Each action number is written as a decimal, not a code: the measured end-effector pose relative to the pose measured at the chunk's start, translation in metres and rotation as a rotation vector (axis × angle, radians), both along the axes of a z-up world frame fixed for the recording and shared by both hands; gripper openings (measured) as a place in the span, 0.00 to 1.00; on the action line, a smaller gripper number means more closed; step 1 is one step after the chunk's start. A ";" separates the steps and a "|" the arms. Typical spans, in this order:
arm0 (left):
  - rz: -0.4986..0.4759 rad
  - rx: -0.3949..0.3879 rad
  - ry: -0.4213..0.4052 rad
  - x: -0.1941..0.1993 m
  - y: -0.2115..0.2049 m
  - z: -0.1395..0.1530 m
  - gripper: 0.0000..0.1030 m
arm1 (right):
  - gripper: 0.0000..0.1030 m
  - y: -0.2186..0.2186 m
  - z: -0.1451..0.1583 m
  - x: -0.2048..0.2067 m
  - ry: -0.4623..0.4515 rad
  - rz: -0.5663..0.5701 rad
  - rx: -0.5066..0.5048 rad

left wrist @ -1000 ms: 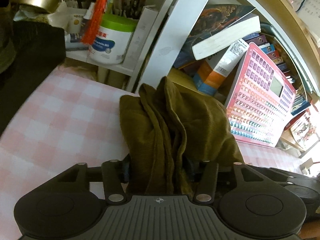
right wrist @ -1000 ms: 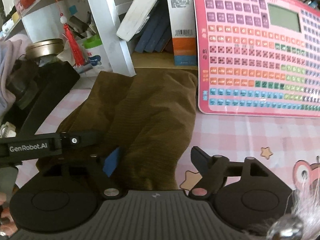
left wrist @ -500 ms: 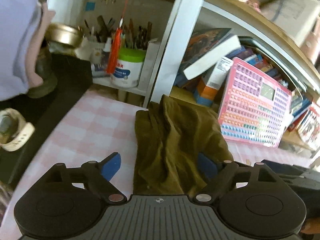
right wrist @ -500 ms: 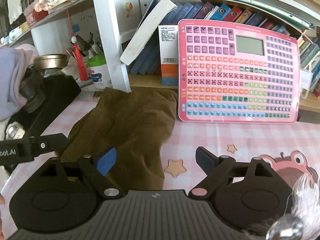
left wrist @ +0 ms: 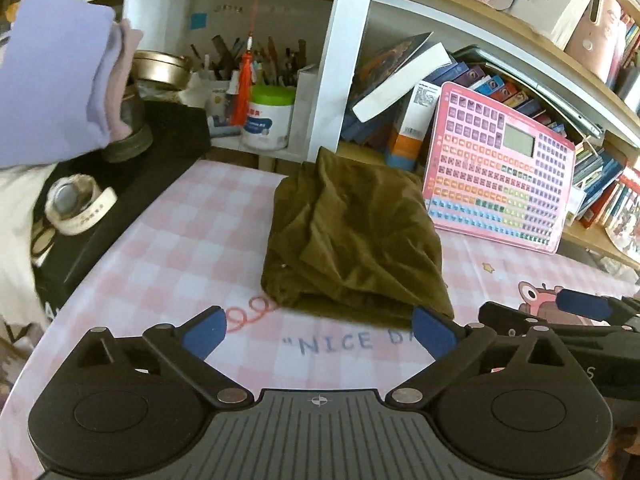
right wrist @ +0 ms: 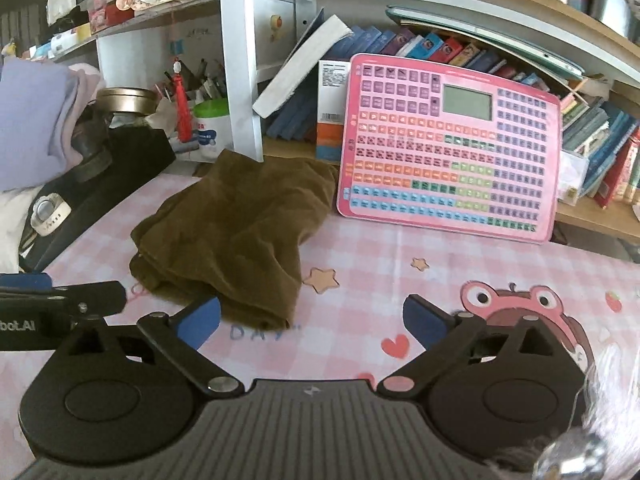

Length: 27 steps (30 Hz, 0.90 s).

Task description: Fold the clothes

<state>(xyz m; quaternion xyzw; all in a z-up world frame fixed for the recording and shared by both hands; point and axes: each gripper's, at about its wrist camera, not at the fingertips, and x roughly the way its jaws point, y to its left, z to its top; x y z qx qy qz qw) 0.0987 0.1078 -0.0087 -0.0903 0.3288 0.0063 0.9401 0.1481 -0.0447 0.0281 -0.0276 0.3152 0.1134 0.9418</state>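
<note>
The brown cloth lies folded in a bundle on the pink checked tablecloth, just beside the pink keyboard toy. The left gripper and right gripper have just been opening wide and hold nothing. This fold looks done.

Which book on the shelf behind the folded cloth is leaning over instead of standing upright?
The thick white-paged book. It tilts against the row of upright blue-spined books, above the brown cloth.
</note>
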 end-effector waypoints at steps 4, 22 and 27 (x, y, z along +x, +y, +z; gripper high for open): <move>0.009 0.083 -0.016 -0.013 -0.011 0.001 1.00 | 0.98 -0.007 -0.005 -0.011 0.017 -0.017 0.013; 0.061 0.096 0.009 -0.032 -0.021 0.002 1.00 | 0.98 -0.016 -0.013 -0.030 0.057 -0.007 0.019; 0.059 0.067 0.005 -0.031 -0.015 0.004 1.00 | 0.98 -0.017 -0.012 -0.030 0.057 -0.014 0.018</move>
